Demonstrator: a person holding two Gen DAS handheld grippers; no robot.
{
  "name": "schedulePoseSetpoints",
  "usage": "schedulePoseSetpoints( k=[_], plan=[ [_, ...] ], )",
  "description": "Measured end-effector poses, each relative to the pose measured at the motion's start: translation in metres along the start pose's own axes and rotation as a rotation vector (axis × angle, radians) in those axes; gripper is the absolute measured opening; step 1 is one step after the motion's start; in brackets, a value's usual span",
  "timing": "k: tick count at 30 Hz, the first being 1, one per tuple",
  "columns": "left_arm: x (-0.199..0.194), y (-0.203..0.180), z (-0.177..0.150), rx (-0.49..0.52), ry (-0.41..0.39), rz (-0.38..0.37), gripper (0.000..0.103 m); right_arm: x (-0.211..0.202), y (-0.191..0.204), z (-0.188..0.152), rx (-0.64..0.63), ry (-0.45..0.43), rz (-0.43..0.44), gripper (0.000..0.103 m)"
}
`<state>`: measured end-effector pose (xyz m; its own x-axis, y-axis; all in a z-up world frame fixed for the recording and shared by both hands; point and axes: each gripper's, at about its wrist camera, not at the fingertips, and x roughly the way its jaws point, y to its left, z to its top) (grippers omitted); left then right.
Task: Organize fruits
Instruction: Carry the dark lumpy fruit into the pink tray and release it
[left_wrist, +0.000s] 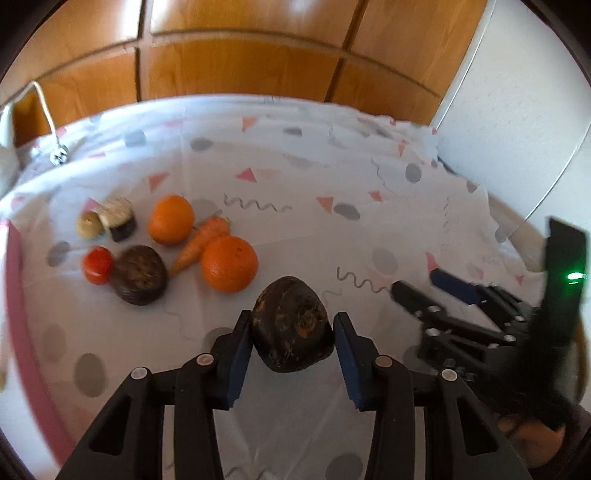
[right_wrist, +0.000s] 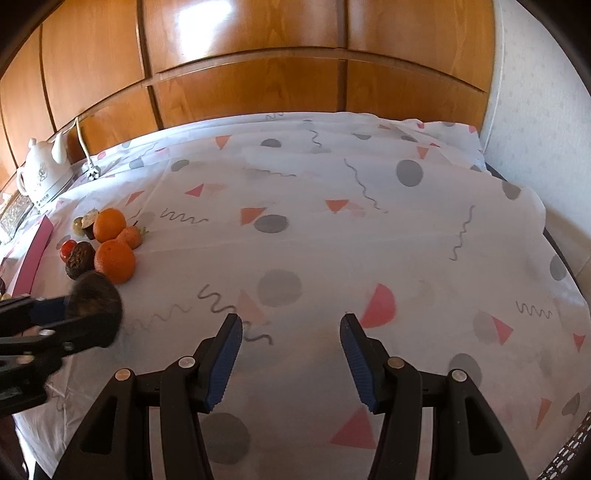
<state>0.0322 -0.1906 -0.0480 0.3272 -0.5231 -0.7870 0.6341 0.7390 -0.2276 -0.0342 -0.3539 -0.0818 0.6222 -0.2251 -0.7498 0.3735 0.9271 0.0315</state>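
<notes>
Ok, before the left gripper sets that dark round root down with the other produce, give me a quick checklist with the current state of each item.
1. Left gripper around the dark brown round root: ok.
2. Firm grip on both pads: cannot tell, a gap shows on the right side.
3. Cluster ahead visible, nearest big orange fruit, orange carrot, second dark root: ok.
4. Bare patterned white tablecloth beside the orange: ok.
5. Right gripper open, empty, off to the side: ok.

left tongs (left_wrist: 291, 334) pinch a dark beet (left_wrist: 291, 326) — oranges (left_wrist: 229, 264) lie beyond.
</notes>
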Motion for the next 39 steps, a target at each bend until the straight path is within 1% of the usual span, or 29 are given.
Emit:
schedulePoseSetpoints(
  k=[2, 6, 10, 15, 20, 23, 28, 33, 35, 37, 38, 39],
  plan=[
    [-0.017, 0.006, 0.001, -0.014, -0.034, -0.004, 0.044, -0.001, 0.007, 0.000, -0.014, -0.002, 0.007, 0.056],
    [-0.049, 0.024, 0.000, -0.067, -0.095, 0.021, 0.044, -0.002, 0.022, 0.001, -0.054, 0.000, 0.029, 0.056],
    [-0.081, 0.055, -0.007, -0.148, -0.151, 0.073, 0.044, -0.003, 0.035, 0.003, -0.086, -0.001, 0.046, 0.056],
    [-0.109, 0.095, -0.023, -0.249, -0.192, 0.136, 0.044, -0.002, 0.046, 0.005, -0.111, 0.002, 0.057, 0.056],
    [-0.137, 0.139, -0.043, -0.353, -0.234, 0.223, 0.044, -0.003, 0.051, 0.002, -0.129, 0.006, 0.058, 0.056],
    [-0.145, 0.164, -0.055, -0.405, -0.242, 0.295, 0.044, -0.003, 0.051, 0.002, -0.131, 0.006, 0.054, 0.056],
    [-0.156, 0.210, -0.078, -0.526, -0.242, 0.414, 0.044, -0.005, 0.051, 0.003, -0.132, 0.003, 0.047, 0.056],
    [-0.163, 0.235, -0.094, -0.597, -0.235, 0.511, 0.044, -0.006, 0.053, 0.003, -0.137, 0.003, 0.045, 0.056],
    [-0.162, 0.239, -0.099, -0.607, -0.232, 0.531, 0.044, -0.007, 0.054, 0.003, -0.139, 0.004, 0.044, 0.056],
    [-0.159, 0.240, -0.103, -0.619, -0.226, 0.533, 0.044, -0.006, 0.054, 0.003, -0.138, 0.009, 0.045, 0.056],
    [-0.159, 0.239, -0.105, -0.619, -0.226, 0.535, 0.037, -0.006, 0.054, 0.003, -0.137, 0.011, 0.045, 0.056],
    [-0.158, 0.238, -0.105, -0.615, -0.224, 0.538, 0.035, -0.006, 0.054, 0.003, -0.137, 0.011, 0.045, 0.056]
  ],
)
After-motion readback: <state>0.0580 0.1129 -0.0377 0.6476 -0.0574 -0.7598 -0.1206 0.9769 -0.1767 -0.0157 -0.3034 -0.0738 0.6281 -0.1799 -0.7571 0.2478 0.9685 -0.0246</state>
